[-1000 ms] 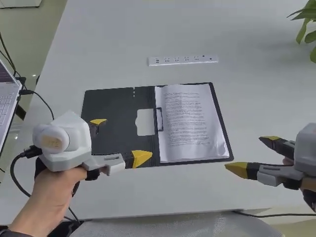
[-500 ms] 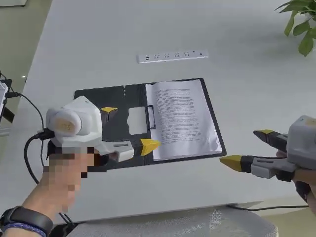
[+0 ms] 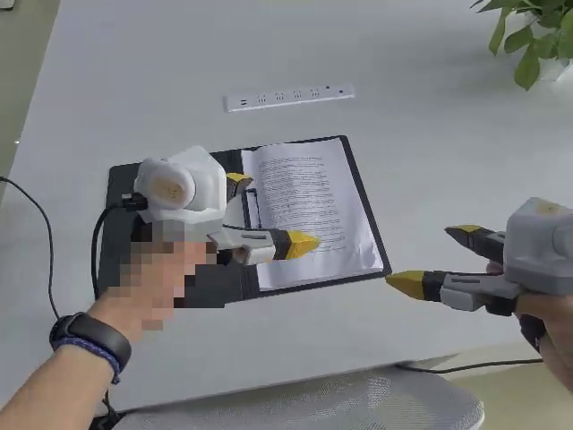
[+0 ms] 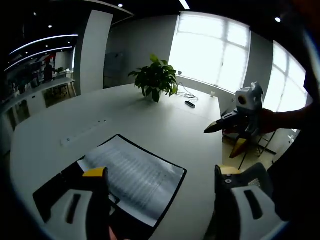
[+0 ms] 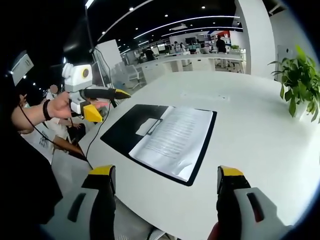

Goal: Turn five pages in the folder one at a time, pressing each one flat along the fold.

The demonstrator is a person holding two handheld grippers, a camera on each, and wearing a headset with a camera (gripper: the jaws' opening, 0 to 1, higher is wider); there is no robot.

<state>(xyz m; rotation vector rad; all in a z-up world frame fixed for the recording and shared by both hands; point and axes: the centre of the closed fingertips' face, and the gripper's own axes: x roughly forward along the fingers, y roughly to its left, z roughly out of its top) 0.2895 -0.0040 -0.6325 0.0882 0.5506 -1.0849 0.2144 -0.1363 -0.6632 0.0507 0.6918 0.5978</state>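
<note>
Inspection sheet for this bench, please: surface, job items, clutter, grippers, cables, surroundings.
Surface: white table.
Job's things: folder lies open; pages stacked flat on its right half.
Clutter: power strip beyond the folder.
Grippers: left gripper open above the folder's middle; right gripper open above the table, right of the folder; both hold nothing.
Cables: black cable runs to the left gripper; second cable by the near edge.
Surroundings: plant at far right.

A broad white table (image 3: pixel 430 54) stands mid-room, with a power strip (image 3: pixel 288 96) at 12 o'clock and a potted plant (image 3: pixel 526 61) at 2 o'clock. Tall bright windows (image 4: pixel 210 50) line one wall. Light strips (image 5: pixel 190 20) cross the dark ceiling above far desks (image 5: pixel 200 62).
</note>
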